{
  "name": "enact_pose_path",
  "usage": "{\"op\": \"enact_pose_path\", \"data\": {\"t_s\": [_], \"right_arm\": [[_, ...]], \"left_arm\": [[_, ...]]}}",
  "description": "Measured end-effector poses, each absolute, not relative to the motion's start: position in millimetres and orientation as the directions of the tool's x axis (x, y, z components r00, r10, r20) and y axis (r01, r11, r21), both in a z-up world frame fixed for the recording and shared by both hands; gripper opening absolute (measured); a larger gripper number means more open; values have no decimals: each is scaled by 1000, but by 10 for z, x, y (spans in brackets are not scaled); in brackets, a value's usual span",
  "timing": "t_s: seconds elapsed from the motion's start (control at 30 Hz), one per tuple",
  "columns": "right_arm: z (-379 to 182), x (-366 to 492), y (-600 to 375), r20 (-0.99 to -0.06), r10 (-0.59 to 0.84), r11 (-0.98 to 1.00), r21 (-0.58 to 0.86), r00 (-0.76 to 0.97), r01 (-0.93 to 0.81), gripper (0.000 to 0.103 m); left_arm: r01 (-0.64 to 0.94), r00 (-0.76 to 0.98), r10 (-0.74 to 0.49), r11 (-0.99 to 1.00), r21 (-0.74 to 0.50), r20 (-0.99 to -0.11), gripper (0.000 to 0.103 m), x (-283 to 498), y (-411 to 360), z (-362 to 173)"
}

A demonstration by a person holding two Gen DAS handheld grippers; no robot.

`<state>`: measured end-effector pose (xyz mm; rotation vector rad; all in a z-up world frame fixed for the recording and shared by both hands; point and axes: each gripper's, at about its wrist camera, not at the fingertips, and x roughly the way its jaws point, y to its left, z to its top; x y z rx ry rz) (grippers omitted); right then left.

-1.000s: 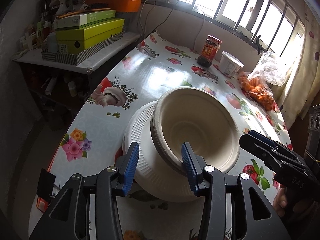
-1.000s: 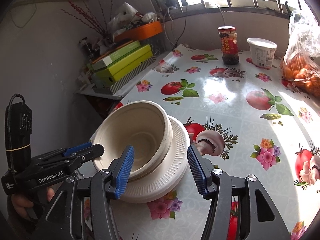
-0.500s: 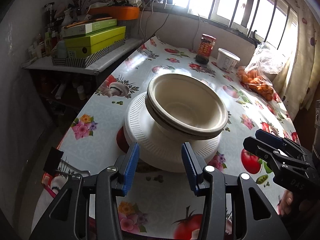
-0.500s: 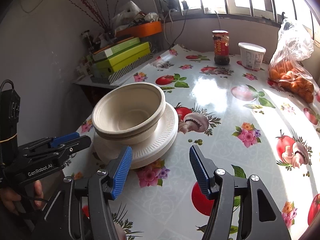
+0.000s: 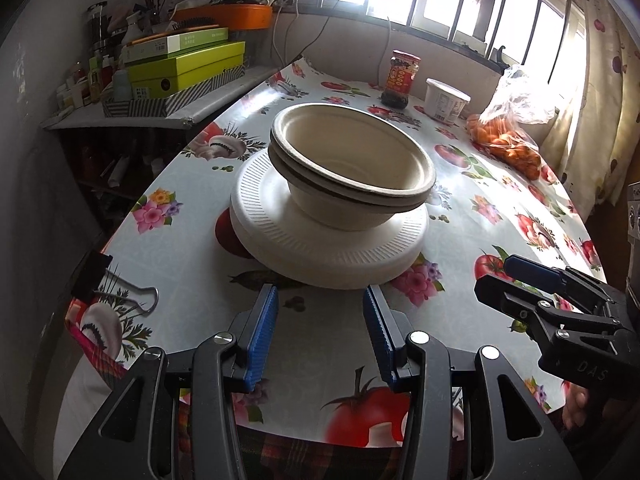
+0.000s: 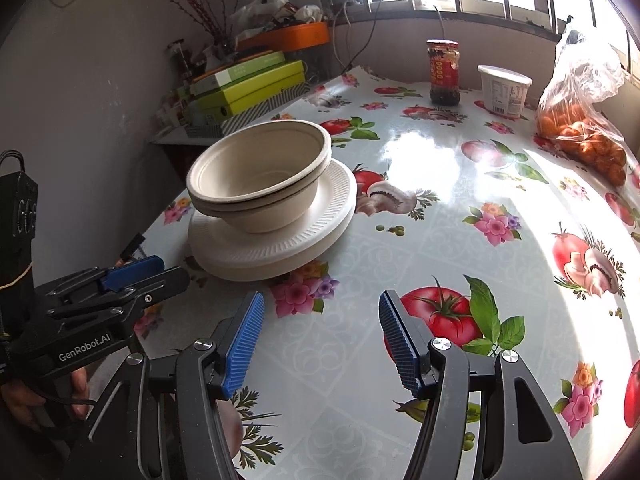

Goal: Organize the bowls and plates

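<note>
Two nested beige bowls (image 5: 352, 168) stand upright on a stack of white ribbed plates (image 5: 332, 248) near the table's left front. They also show in the right wrist view: bowls (image 6: 260, 176), plates (image 6: 276, 236). My left gripper (image 5: 320, 332) is open and empty, just in front of the stack, apart from it. My right gripper (image 6: 320, 340) is open and empty, to the right and in front of the stack. It also shows in the left wrist view (image 5: 520, 280); the left gripper also shows in the right wrist view (image 6: 148, 276).
A red-labelled jar (image 5: 400, 78), a white tub (image 5: 446, 100) and a bag of oranges (image 5: 508, 140) stand at the table's far side. A shelf with green boxes (image 5: 180, 68) is at the left. A binder clip (image 5: 108, 280) grips the tablecloth's front-left edge.
Both grippers have pulled back from the stack toward the table's front. The bowls, tilted a second ago, now sit level on the plates.
</note>
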<state>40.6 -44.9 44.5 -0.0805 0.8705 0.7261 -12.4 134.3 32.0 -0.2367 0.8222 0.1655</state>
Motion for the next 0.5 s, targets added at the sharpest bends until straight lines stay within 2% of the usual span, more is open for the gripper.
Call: {"op": "enact_pose_path", "data": {"t_s": [0.5], "right_arm": [[166,377,-399,-783,485,767,168,389,-619,64]], "left_arm": [[-252,622,99,964,-80,-777,45,-112,1144,25]]}}
